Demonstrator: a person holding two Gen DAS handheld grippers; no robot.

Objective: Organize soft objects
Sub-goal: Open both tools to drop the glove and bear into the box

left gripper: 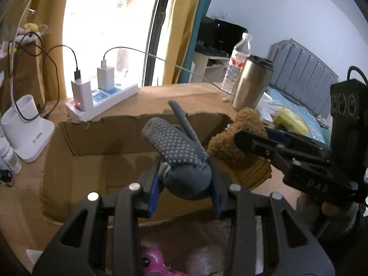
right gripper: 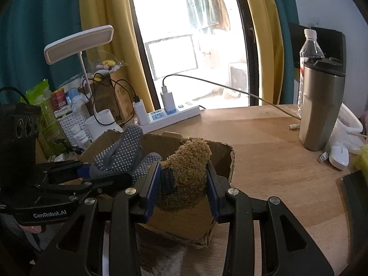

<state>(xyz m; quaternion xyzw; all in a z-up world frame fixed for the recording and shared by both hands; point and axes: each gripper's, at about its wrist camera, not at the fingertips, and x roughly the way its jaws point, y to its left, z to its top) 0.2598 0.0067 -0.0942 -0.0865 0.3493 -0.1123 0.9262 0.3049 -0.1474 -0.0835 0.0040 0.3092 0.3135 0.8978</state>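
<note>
A grey knitted glove [left gripper: 181,151] carries pale dots; the fuzzy plush toy [right gripper: 186,172] is tan-brown; the torn cardboard box [left gripper: 92,161] is brown; the wooden tabletop [right gripper: 264,142] is light tan.

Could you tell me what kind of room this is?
Probably a bedroom: a bed with a padded headboard stands behind the wooden desk, which carries a desk lamp and a power strip.

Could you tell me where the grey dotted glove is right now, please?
The grey fabric glove with white grip dots is clamped in the left gripper, above the open cardboard box, beside the brown plush toy.
</note>
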